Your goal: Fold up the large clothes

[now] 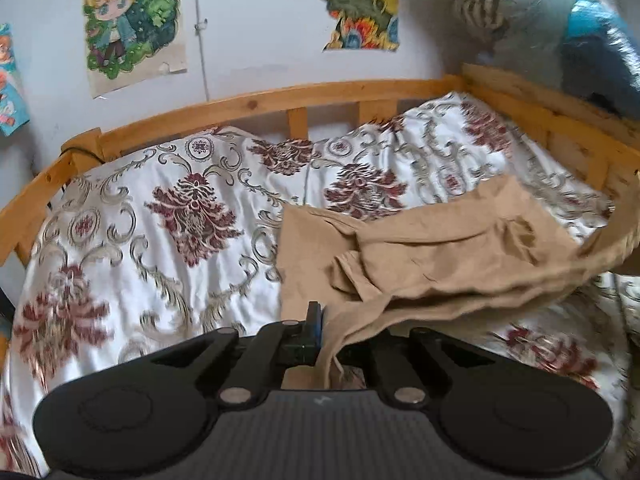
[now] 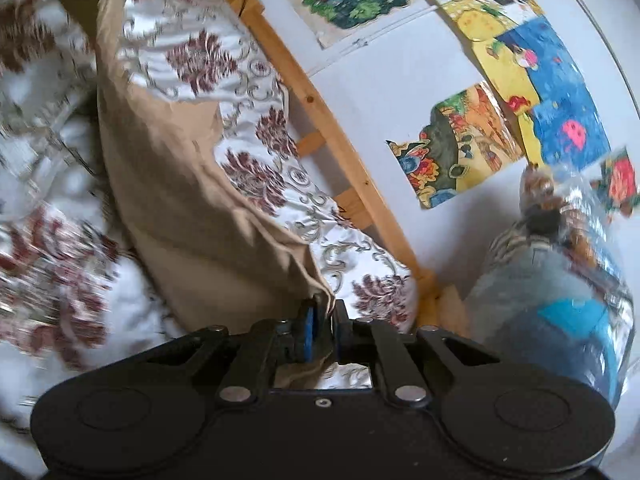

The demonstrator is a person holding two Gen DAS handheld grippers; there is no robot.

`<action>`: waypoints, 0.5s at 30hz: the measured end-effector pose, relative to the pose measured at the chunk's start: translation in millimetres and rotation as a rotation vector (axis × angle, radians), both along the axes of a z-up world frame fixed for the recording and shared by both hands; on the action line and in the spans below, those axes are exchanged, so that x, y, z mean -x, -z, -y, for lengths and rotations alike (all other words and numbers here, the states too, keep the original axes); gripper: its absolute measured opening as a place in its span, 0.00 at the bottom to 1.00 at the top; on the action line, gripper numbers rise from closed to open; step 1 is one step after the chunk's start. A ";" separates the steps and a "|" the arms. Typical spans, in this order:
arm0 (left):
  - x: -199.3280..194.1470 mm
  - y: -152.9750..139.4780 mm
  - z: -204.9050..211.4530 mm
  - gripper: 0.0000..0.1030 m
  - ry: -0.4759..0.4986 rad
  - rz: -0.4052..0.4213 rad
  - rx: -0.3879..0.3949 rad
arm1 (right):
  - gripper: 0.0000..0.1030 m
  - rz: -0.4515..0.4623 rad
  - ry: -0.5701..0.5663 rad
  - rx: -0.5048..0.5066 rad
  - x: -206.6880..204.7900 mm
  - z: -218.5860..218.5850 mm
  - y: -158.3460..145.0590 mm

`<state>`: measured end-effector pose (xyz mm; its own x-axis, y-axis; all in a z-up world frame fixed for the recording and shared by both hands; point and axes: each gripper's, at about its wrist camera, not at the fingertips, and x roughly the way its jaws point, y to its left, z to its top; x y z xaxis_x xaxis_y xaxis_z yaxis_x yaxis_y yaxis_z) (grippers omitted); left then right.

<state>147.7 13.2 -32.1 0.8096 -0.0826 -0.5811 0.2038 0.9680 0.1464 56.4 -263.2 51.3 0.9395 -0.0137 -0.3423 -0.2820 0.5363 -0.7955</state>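
A tan garment [image 1: 432,256] lies crumpled on the right half of a bed with a white, maroon-flowered cover [image 1: 160,232]. My left gripper [image 1: 326,336] is shut on the garment's near edge, which bunches between the fingers. In the right wrist view the same tan garment [image 2: 184,184] hangs stretched and lifted above the cover [image 2: 280,168]. My right gripper [image 2: 324,320] is shut on a corner of it between blue pads [image 2: 307,332]. A strip of the cloth rises off the right edge of the left wrist view.
A wooden bed rail [image 1: 280,98] runs along the far side and right end of the bed. A white wall with cartoon posters [image 1: 132,20] stands behind it. A clear plastic bag of stuffed items [image 2: 560,280] sits at the bed's end.
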 end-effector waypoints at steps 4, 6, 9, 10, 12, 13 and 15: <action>-70.2 -0.7 11.6 0.02 -0.050 -0.057 -0.062 | 0.23 0.030 0.089 -0.067 -56.6 7.3 5.4; -108.7 5.6 14.5 0.02 -0.068 -0.116 -0.065 | 0.34 0.065 0.176 -0.205 -80.1 16.8 8.0; -166.4 27.0 14.7 0.03 -0.094 -0.260 -0.061 | 0.62 0.114 0.293 -0.465 -94.7 34.1 12.7; -185.4 36.7 14.4 0.03 -0.103 -0.312 -0.057 | 0.70 0.126 0.309 -0.591 -93.5 44.8 14.6; -212.2 55.8 14.7 0.03 -0.116 -0.389 -0.046 | 0.85 0.148 0.301 -0.822 -83.0 66.7 20.6; -220.5 63.8 15.2 0.03 -0.126 -0.420 -0.037 | 0.91 0.171 0.289 -0.939 -74.4 79.0 24.1; -233.4 78.6 16.1 0.03 -0.146 -0.477 -0.031 | 0.99 0.188 0.240 -1.110 -62.1 99.4 27.8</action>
